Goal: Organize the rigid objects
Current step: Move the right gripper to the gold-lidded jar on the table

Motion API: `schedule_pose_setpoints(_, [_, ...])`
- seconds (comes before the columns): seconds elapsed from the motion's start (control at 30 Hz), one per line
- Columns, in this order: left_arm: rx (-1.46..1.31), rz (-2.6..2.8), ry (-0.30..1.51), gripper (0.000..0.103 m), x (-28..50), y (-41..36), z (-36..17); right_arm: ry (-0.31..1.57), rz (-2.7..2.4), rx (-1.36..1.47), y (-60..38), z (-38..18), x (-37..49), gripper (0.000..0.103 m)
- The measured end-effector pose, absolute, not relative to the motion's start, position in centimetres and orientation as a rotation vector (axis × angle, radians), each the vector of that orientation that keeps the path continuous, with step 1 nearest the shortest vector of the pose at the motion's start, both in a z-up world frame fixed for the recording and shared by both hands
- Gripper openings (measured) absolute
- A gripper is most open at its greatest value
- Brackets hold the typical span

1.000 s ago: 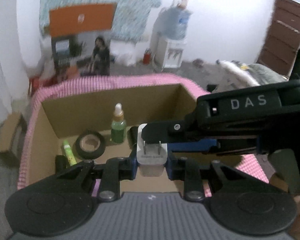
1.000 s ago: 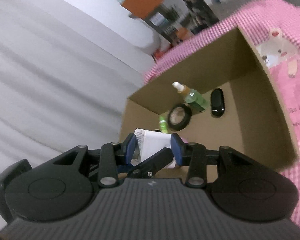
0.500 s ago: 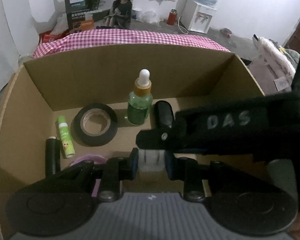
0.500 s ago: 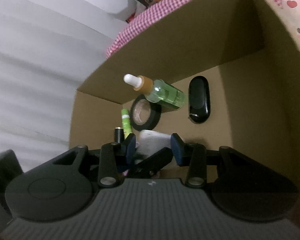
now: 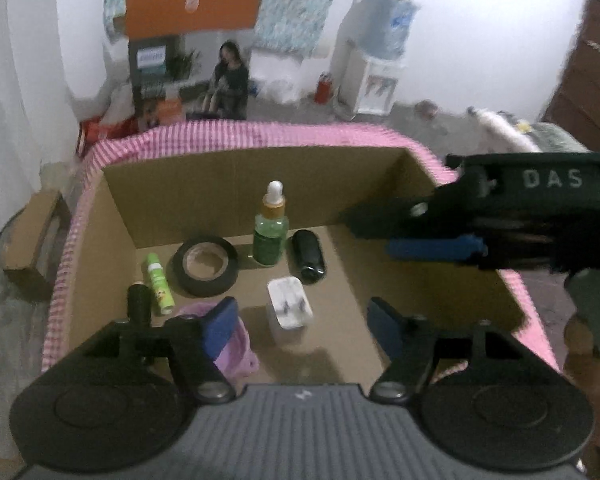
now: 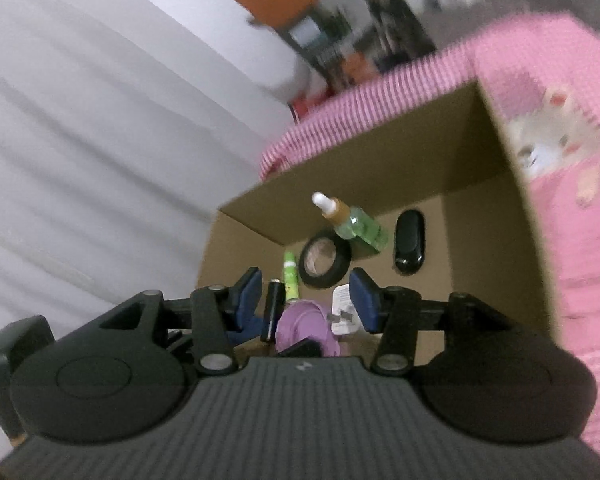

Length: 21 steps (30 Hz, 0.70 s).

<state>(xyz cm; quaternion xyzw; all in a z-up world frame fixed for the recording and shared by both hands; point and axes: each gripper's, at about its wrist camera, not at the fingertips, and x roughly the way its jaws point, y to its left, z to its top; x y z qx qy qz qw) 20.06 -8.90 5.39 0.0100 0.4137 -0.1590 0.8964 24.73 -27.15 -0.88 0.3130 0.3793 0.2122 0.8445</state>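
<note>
Left wrist view: the left claw [image 5: 302, 320] stands with its blue pads [image 5: 220, 322] wide apart, having just been opening, and nothing is pressed between them. Past the gap, the white plug adapter [image 5: 289, 307] lies free on the floor of the cardboard box [image 5: 204, 188], prongs up, near the middle of the box. Just beside the left pad, toward the box's near edge, sits a purple piece [image 5: 236, 350]. Farther in, a black tape roll [image 5: 205, 265], a green dropper bottle [image 5: 271, 232] standing upright and a black oval case [image 5: 308, 255] line up near the far wall, the bottle between the other two. A small green tube [image 5: 160, 284] and a black cylinder [image 5: 138, 300] lie toward the left wall. The right claw [image 5: 384, 236] reaches in from the right above the box, its pads close to one another with nothing seen in them.

In the right wrist view the right claw [image 6: 306, 292] has its pads parted, having just been opening, and grips nothing. The box sits on a pink checked cloth [image 6: 512, 64].
</note>
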Motion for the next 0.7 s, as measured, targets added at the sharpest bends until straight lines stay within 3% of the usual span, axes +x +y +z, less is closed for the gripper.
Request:
schedule_pose_setpoints(0.13, [0.036, -0.42, 0.785, 0.084, 14.4, -7.7, 6.8, 0.687, 0.461, 0.633, -28.1, 0.7, 18.6, 0.049])
schedule_pose_setpoints(0.3, [0.055, -0.45, 0.732, 0.085, 8.3, -5.9, 5.6, 0.616, 0.47, 0.612, -27.8, 0.0, 12.3, 0.05])
schedule_pose_setpoints(0.7, [0.115, -0.35, 0.738, 0.084, 5.8, -3.9, -1.8, 0.788, 0.495, 0.532, -20.1, -6.6, 11.0, 0.05])
